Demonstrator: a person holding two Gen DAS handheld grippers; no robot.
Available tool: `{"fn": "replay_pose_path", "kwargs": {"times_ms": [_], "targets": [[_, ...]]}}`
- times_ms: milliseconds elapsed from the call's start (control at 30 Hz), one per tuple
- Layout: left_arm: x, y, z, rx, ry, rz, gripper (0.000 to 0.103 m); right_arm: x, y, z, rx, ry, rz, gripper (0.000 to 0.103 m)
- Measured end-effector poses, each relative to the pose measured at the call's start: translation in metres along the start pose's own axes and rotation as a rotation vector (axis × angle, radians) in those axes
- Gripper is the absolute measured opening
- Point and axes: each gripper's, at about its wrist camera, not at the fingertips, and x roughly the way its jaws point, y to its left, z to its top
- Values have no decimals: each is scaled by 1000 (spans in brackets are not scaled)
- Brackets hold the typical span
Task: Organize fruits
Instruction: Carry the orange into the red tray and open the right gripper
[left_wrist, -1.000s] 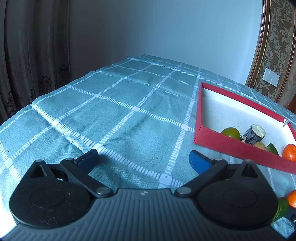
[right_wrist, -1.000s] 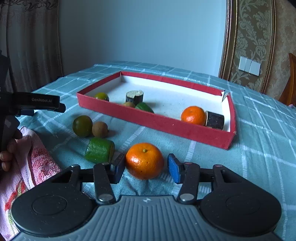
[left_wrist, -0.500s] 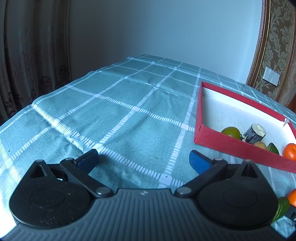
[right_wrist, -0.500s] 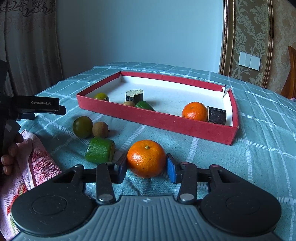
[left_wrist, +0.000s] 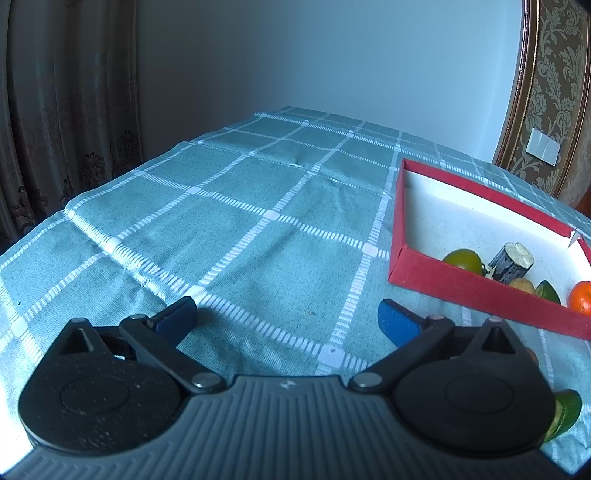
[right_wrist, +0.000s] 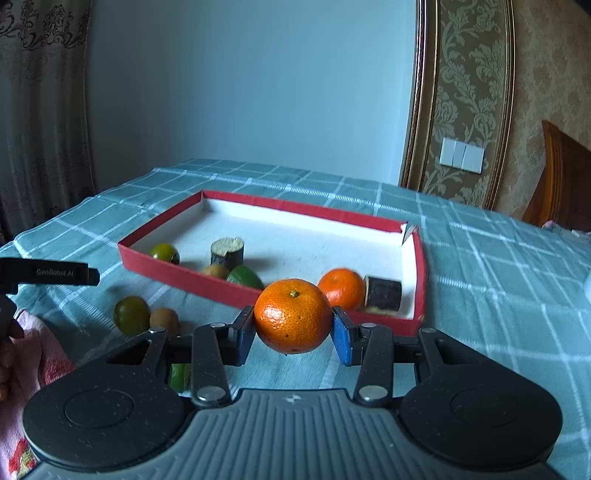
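Right wrist, claw (right_wrist: 293, 328) lifted orange (right_wrist: 293, 315)

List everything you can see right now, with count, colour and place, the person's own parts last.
Tray: one, red walls, white inside, on the tablecloth.
Oranges: two; one in the right gripper, one in the tray.
Round green fruits: two; one in the tray, one on the cloth.
Green pieces: two; one in the tray, one on the cloth.
Small brown fruits: two; tray, cloth.
Dark cut cylinders: two, in the tray.
Tablecloth: one, teal check.
Left gripper: jaws open, empty.
Right gripper: jaws shut on the orange.
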Motion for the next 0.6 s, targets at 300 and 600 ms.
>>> {"fn": "replay_pose_path", "kwargs": {"times_ms": [300,600], "targets": [[0,0,0,0,0,0,103,3,-7,18,-10,-36,-13,43],[1,0,0,4,3,3,103,17,-55,31,87,-52,-70,43]]}}
